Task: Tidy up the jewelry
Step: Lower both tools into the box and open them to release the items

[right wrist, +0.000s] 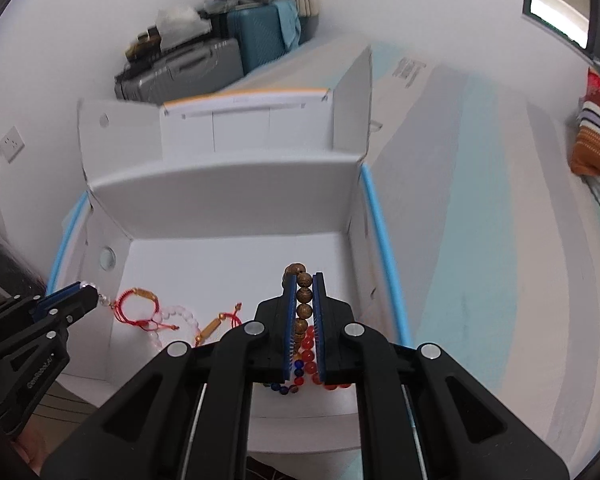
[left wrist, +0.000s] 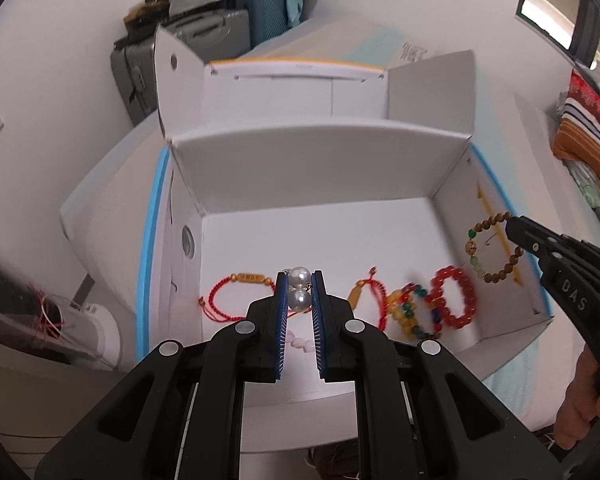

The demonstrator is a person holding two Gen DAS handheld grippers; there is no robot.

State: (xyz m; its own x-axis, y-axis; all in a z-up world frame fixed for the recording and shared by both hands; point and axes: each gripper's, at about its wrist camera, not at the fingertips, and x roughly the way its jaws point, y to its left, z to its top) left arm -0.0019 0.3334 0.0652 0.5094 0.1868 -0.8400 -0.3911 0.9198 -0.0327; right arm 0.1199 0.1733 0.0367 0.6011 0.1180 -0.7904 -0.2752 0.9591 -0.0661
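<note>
Left wrist view: our left gripper [left wrist: 299, 286] pinches a pearl bracelet [left wrist: 300, 289] over the white box [left wrist: 300, 176] (red cord bracelets [left wrist: 236, 292] lie below). Right wrist view: our right gripper [right wrist: 304, 292] clamps a wooden bead bracelet [right wrist: 303, 294] above the red bead bracelet [right wrist: 310, 354].

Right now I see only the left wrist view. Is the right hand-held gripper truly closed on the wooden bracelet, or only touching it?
Observer: Closed on it. The right wrist view shows the right hand-held gripper shut, with a row of the wooden bead bracelet between its pads.
Operator: Something pink is half hidden in my view. What is it?
Observer: A pale pink bead bracelet, lying on the floor of the box, right beside the red cord bracelet.
</note>
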